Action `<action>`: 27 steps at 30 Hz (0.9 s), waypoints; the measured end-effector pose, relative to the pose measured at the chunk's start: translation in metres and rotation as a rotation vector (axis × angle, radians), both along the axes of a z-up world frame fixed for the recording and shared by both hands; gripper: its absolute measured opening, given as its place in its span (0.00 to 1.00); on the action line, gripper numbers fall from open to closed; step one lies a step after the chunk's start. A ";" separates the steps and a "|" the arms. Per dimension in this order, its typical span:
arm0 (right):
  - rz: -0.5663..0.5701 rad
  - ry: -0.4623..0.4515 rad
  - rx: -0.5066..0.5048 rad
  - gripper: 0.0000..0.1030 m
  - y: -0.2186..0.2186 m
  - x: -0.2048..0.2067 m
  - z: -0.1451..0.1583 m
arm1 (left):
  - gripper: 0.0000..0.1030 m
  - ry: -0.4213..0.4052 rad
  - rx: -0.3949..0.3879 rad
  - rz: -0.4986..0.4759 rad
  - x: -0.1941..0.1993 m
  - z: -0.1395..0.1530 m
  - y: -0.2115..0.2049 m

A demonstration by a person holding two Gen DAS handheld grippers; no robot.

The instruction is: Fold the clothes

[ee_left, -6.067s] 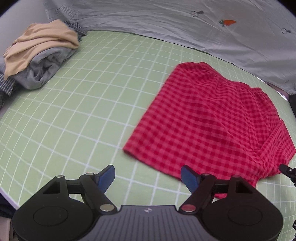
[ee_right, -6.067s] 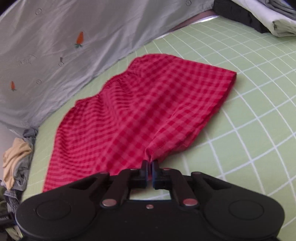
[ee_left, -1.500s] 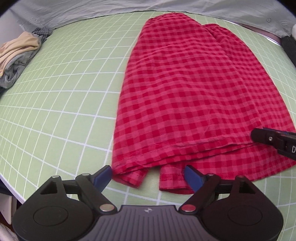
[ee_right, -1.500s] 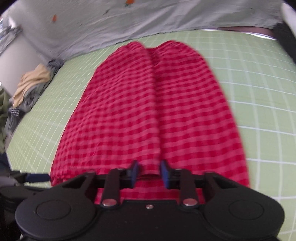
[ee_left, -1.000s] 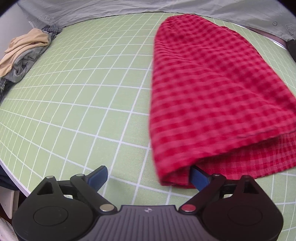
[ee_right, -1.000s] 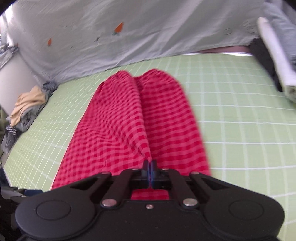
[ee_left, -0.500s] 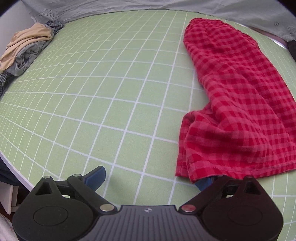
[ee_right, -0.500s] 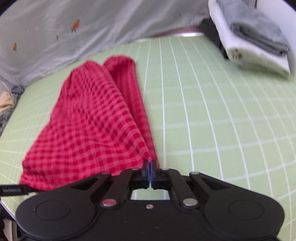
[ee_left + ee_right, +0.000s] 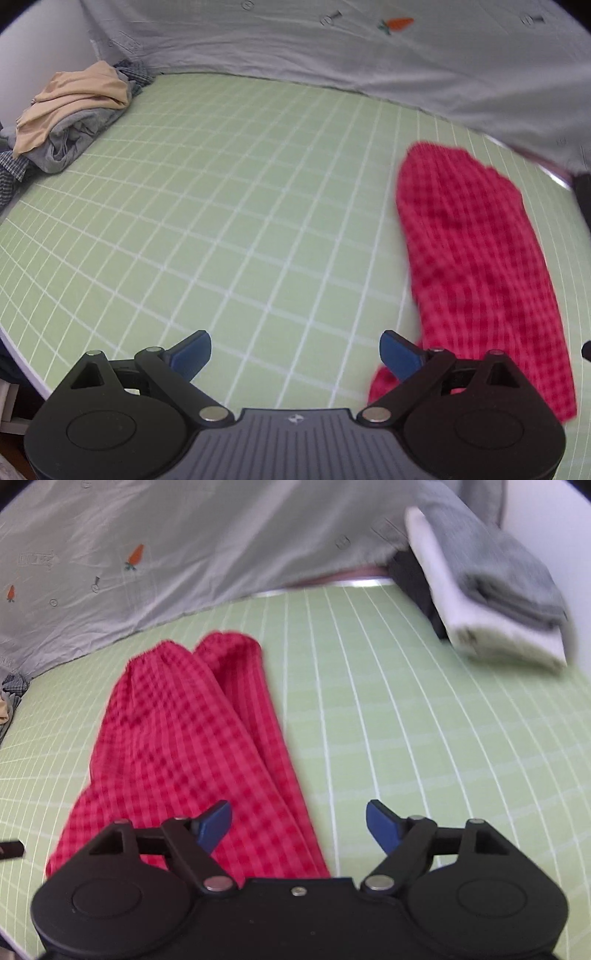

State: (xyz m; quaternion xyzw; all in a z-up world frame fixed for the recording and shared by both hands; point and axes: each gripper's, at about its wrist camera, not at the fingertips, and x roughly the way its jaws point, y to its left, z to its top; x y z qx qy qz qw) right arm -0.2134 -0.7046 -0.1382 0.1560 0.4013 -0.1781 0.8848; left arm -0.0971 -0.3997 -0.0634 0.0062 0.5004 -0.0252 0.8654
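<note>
The red checked garment (image 9: 476,258) lies folded into a long narrow strip on the green grid mat (image 9: 221,221). In the left wrist view it lies to the right, its near end beside my right finger. My left gripper (image 9: 295,350) is open and empty above bare mat. In the right wrist view the garment (image 9: 192,738) runs from the near left toward the back. My right gripper (image 9: 299,827) is open and empty, its left finger over the garment's near end and its right finger over the mat (image 9: 424,738).
A pile of unfolded beige and grey clothes (image 9: 70,118) sits at the mat's far left. A stack of folded white, grey and black clothes (image 9: 487,590) sits at the far right. A grey sheet with carrot prints (image 9: 166,546) hangs behind the mat.
My right gripper, shut on the garment's edge half a second ago, has opened and let it go. The garment now lies as a narrower strip. My left gripper has drawn away to the left.
</note>
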 end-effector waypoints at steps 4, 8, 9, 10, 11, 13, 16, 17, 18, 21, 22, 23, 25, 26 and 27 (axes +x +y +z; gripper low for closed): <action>0.007 -0.030 -0.031 0.80 0.001 0.040 0.012 | 0.95 0.010 -0.015 -0.002 0.039 -0.005 -0.003; 0.033 -0.084 -0.035 0.74 0.000 0.084 0.018 | 0.95 0.006 -0.019 -0.016 0.074 -0.010 -0.006; 0.044 -0.089 -0.023 0.69 -0.001 0.097 0.017 | 0.95 0.013 -0.023 -0.017 0.084 -0.012 -0.006; 0.060 -0.092 -0.010 0.61 -0.002 0.111 0.016 | 0.95 0.018 -0.027 -0.019 0.093 -0.014 -0.006; 0.077 -0.095 0.002 0.53 -0.002 0.125 0.015 | 0.95 0.023 -0.027 -0.022 0.102 -0.017 -0.007; 0.131 -0.097 0.006 0.46 0.001 0.153 0.012 | 0.95 0.028 -0.024 -0.026 0.120 -0.022 -0.008; 0.213 -0.102 0.012 0.39 0.010 0.189 0.003 | 0.95 0.026 -0.039 -0.022 0.142 -0.029 -0.009; 0.237 -0.103 0.017 0.39 0.013 0.199 0.000 | 0.95 0.028 -0.043 -0.023 0.147 -0.032 -0.009; 0.261 -0.104 0.021 0.39 0.016 0.210 -0.004 | 0.95 0.031 -0.046 -0.026 0.153 -0.034 -0.009; 0.282 -0.104 0.028 0.39 0.024 0.221 -0.010 | 0.95 0.041 -0.042 -0.041 0.163 -0.039 -0.010; 0.288 -0.104 0.030 0.39 0.026 0.224 -0.012 | 0.95 0.040 -0.038 -0.049 0.164 -0.040 -0.010; 0.295 -0.104 0.033 0.28 0.029 0.228 -0.014 | 0.95 0.045 -0.032 -0.056 0.166 -0.041 -0.010; 0.307 -0.104 0.037 0.02 0.033 0.235 -0.017 | 0.95 0.052 -0.025 -0.061 0.167 -0.043 -0.009; 0.313 -0.104 0.039 0.01 0.036 0.238 -0.019 | 0.95 0.057 -0.025 -0.062 0.167 -0.044 -0.009; 0.320 -0.104 0.042 0.01 0.038 0.242 -0.021 | 0.95 0.063 -0.024 -0.062 0.167 -0.045 -0.009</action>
